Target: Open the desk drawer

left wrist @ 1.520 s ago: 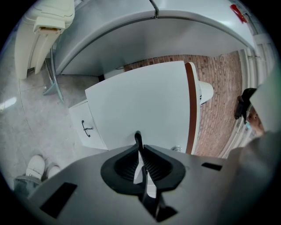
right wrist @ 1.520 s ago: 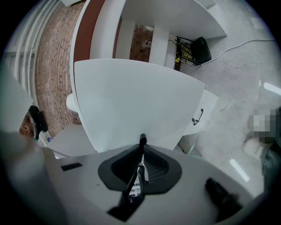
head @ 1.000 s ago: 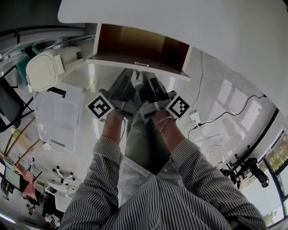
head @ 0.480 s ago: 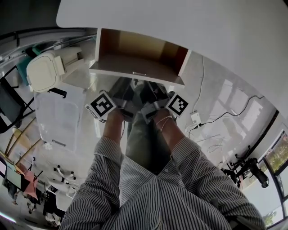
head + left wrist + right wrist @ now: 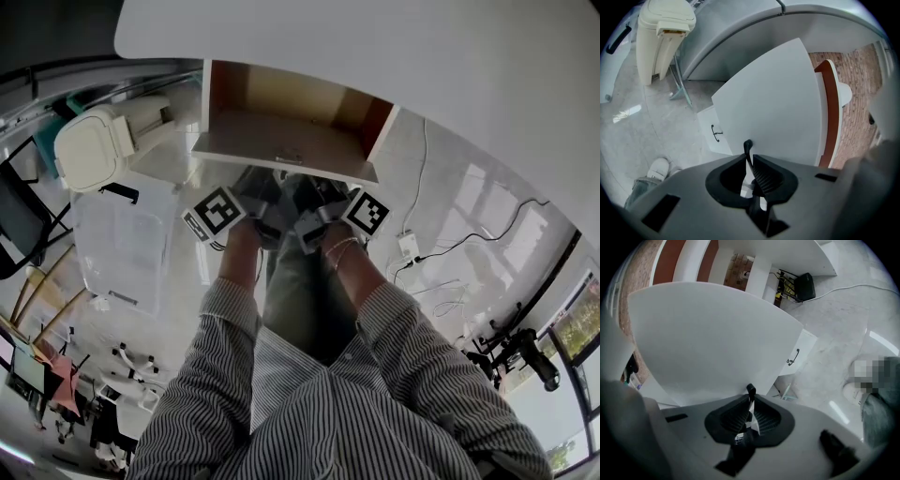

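Glossy floor surrounds the white tabletop, and the drawer already stands pulled out from beneath it, its brown inside exposed and its front panel facing you. The left tool and the right tool both have their jaws brought together on nothing. They hang side by side just below the front panel, clear of the handle. Treat the opening as done, judging by how far the drawer projects. The main hazard now is overhead: lift either tool without drawing it toward you first, and it will probably strike the underside or lower edge of the front panel. A knock from the front may also push the drawer part of the way shut, undoing the work. Your legs sit directly under the drawer, so rising from the seat carries the same risk. Compared with one second earlier, both tools have dropped and tipped downward. Their bodies then reached up to the front edge near the handle; they now show shorter and closer to your lap. The drawer's extension looks unchanged.
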The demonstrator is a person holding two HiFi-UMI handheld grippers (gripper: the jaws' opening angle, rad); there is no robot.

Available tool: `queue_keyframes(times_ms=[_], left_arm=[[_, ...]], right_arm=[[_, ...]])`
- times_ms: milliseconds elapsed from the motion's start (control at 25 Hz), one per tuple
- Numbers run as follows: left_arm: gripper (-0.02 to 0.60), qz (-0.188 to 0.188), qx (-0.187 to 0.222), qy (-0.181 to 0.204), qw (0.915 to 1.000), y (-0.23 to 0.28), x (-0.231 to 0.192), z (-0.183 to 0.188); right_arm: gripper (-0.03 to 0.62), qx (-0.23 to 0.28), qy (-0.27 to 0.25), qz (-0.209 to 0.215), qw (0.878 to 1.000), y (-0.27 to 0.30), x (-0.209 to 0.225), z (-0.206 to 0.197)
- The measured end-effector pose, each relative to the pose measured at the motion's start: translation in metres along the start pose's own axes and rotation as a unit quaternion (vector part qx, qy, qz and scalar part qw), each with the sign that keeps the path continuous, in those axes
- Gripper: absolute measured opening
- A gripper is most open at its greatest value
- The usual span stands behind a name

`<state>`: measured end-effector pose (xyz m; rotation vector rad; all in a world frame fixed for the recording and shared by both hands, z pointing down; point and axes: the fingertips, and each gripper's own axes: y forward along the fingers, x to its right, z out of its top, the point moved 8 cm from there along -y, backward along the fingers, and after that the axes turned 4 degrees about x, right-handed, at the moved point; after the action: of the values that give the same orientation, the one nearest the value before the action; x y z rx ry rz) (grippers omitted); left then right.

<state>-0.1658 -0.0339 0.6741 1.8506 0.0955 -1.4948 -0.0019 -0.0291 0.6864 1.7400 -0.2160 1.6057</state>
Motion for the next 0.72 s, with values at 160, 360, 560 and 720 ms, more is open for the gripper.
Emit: queue_keyframes(times_ms=[160,360,560,720], left_arm=[[0.038,0.009,-0.007,0.003,0.9999,0.002,-0.003,0.000],[0.038,0.019,-0.011,0.000,0.9998,0.006,-0.009,0.000],[0.038,0.031,-0.018,-0.001,0.9994,0.008,-0.015,-0.001],[0.038,0.032,-0.015,-0.004,0.9994,0.010,-0.017,-0.002]], right_arm=[[0.037,0.000,-0.002,-0.015,1.000,0.000,0.003,0.000],[0.037,-0.001,-0.005,-0.027,1.000,0.001,0.009,0.000],[0.037,0.002,-0.003,-0.037,0.999,0.002,0.015,-0.002],[0.037,0.003,-0.008,-0.043,0.999,0.002,0.015,-0.001]])
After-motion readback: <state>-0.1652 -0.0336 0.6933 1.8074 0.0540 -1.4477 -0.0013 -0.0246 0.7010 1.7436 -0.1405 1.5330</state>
